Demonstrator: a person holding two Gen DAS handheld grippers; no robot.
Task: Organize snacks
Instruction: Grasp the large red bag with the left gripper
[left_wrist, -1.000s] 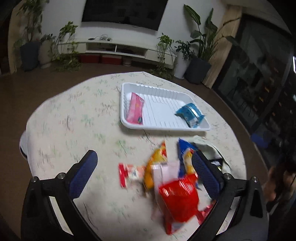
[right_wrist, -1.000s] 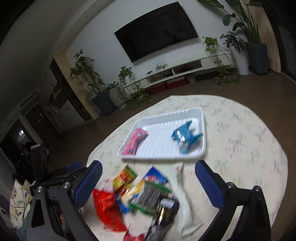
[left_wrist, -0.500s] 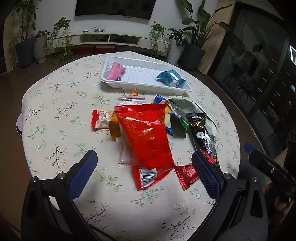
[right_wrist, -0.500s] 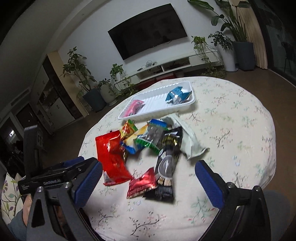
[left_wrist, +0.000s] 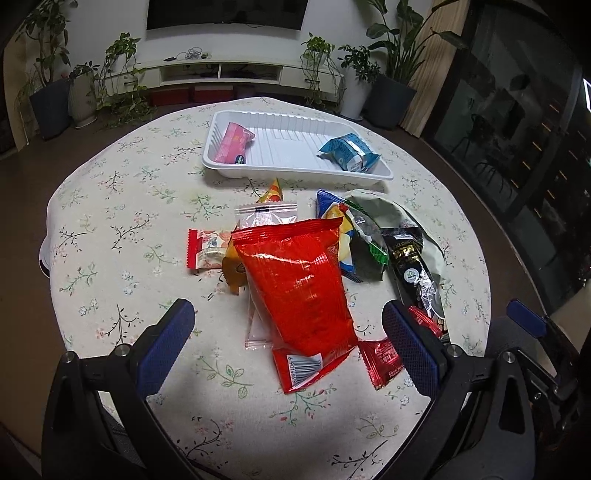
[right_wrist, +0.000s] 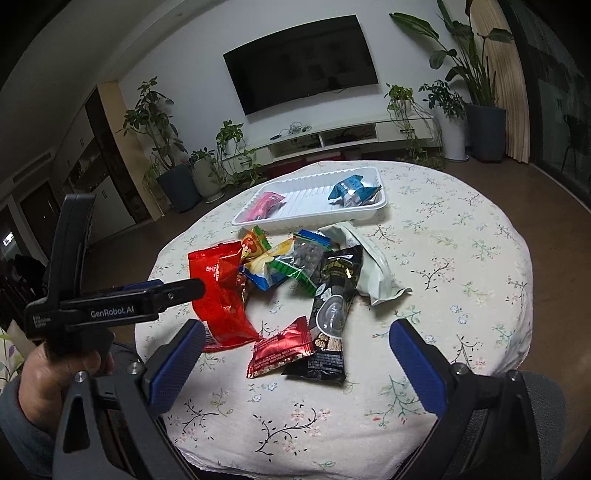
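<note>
Left gripper (left_wrist: 288, 332) spread wide and empty at lower frame, over the large red bag (left_wrist: 295, 291); right gripper (right_wrist: 295, 362) equally wide, holding nothing. Snack pile mid-frame on the floral tablecloth (left_wrist: 122, 206), lower packets half buried and unreadable. White tray (left_wrist: 295, 147) at upper centre, with pink packet (left_wrist: 232, 142) and blue packet (left_wrist: 349, 153) inside.

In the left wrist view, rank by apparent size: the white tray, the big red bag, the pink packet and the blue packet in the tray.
1. big red bag, though it lies nearer the camera
2. white tray, farther off
3-4. pink packet and blue packet: look alike, no ranking.
</note>
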